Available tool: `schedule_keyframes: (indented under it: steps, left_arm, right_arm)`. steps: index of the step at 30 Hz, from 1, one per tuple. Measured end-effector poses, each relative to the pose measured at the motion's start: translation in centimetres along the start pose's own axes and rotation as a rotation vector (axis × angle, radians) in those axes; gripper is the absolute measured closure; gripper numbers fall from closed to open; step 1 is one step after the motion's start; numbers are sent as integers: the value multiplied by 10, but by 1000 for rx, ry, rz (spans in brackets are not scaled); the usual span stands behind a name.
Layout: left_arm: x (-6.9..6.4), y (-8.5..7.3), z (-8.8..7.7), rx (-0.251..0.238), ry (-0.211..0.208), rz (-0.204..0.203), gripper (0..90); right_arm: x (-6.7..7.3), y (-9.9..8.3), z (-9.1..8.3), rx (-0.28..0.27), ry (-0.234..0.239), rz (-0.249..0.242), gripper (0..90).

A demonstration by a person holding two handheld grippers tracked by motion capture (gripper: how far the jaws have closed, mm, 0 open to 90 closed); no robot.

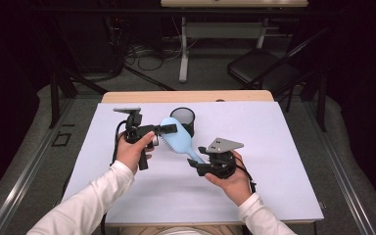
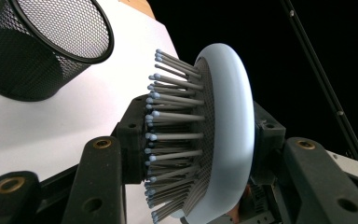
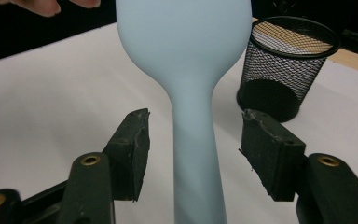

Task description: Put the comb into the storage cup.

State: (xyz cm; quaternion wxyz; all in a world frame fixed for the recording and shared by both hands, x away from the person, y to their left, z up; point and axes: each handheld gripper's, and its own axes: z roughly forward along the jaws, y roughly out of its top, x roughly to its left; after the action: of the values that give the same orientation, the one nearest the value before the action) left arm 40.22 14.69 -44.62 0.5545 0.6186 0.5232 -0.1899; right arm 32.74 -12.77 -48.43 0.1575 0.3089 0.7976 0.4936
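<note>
1. Black pads of our left claw (image 2: 196, 140) clamp the pale blue hairbrush (image 1: 178, 139) by its head, bristles against one pad.
2. Our right claw (image 3: 193, 154) stands open around the handle, pads clear of it.
3. We hold the hairbrush above the white counter (image 1: 274, 161), beside the mesh cup (image 1: 182, 118).

Table: you work at a wooden top (image 1: 127, 96)
On it: white sheet (image 1: 274, 161)
On sheet: black mesh cup (image 1: 182, 119)
</note>
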Motion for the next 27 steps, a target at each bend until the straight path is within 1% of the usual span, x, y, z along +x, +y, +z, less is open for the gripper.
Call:
schedule_keyframes:
  steps: [1,3,5,7,10,13,16,17,18,21,23,25,27]
  left_arm:
    - [0,0,0,-2,0,-5,515]
    - [0,1,-1,3,4,-7,515]
    - [1,1,-1,0,5,-7,515]
    - [1,1,-1,-1,6,-1,515]
    - [2,2,-1,-4,6,-1,515]
    - [1,2,-2,-7,8,-4,515]
    - [1,2,-2,-8,8,-5,515]
    - [1,2,-2,-8,7,-5,515]
    - [2,2,-2,-8,7,-6,515]
    - [1,2,-2,-8,6,-6,515]
    - [2,3,-2,-7,4,1,515]
    - [2,3,-2,-12,1,-3,515]
    - [2,4,-3,-9,2,-1,515]
  right_arm:
    - [-1,0,0,-5,7,6,422]
    - [-1,1,-2,-14,5,3,406]
    - [-1,1,-2,-16,-10,4,389]
    - [-1,1,-3,-14,-9,10,384]
    - [-2,2,-4,-17,-19,20,334]
    - [-2,3,-5,-18,-33,26,263]
    - [-2,3,-6,-20,-55,9,204]
    - [-1,3,-6,-21,-67,12,186]
    - [-1,3,-6,-9,-70,6,168]
    - [0,3,-6,-4,-67,3,152]
    - [1,3,-7,-7,-70,8,144]
    - [1,3,-7,-5,-70,14,133]
    - [1,4,-7,-5,-63,21,103]
